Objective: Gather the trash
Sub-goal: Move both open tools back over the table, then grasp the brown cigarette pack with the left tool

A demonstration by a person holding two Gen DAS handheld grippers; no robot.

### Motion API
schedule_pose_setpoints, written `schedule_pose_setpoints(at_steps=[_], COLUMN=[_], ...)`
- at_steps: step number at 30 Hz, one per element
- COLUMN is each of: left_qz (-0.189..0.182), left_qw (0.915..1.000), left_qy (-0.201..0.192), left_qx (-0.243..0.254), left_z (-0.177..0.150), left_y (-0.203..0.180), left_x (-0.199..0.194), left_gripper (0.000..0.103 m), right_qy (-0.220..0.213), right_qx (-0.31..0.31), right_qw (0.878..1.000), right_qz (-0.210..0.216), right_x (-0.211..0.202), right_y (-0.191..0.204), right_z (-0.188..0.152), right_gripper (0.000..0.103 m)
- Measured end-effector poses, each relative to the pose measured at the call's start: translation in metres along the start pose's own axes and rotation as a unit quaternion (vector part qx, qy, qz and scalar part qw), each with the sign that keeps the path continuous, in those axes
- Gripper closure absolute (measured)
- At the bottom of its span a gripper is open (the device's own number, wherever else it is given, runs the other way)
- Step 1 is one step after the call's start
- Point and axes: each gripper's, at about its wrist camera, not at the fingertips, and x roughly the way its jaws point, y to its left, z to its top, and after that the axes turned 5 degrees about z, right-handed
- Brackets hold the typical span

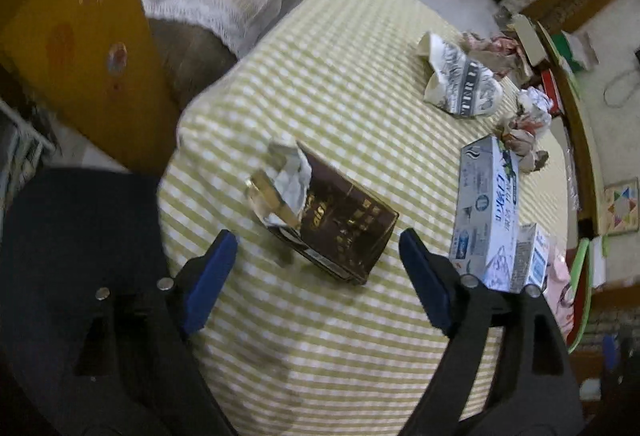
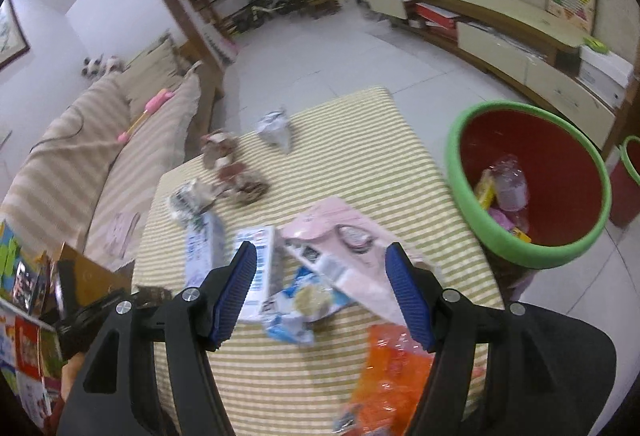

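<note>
Both grippers hang over the checked tablecloth [image 1: 340, 76] with blue fingers spread apart and nothing between them. My left gripper [image 1: 316, 268] hovers above the brown box [image 1: 344, 224], which lies flat on the cloth with torn foil [image 1: 288, 180] spilling from its open end. A white-and-blue carton [image 1: 486, 204] lies beside the box, with crumpled wrappers [image 1: 460, 80] beyond it. My right gripper [image 2: 320, 288] hovers over a pink packet [image 2: 352, 236] and a blue-white pouch [image 2: 304, 300]. Next to the cloth's edge stands the green-rimmed red bin [image 2: 480, 220], trash already inside.
</note>
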Motion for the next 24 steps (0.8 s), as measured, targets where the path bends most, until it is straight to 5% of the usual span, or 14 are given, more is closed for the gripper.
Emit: schedule_pose_setpoints(at_steps=[7, 14, 24], left_qz=[0.018, 0.022, 0.0], left_qw=[0.9995, 0.9974, 0.995], left_qy=[-0.02, -0.044, -0.065], left_qx=[0.014, 0.052, 0.076], left_z=[0.02, 0.022, 0.015], left_y=[-0.014, -0.009, -0.003], left_x=[0.016, 0.011, -0.006], left_gripper=[0.014, 0.049, 0.067], right_qy=[0.013, 0.032, 0.089], right_qx=[-0.015, -0.047, -0.157], right_qw=[1.0, 0.998, 0.981], right_qz=[0.002, 0.025, 0.073], right_x=[0.003, 0.02, 0.099], right_y=[0.014, 0.045, 0.129], right_z=[-0.006, -0.006, 0.007], right_gripper=[0.035, 0.035, 0.035])
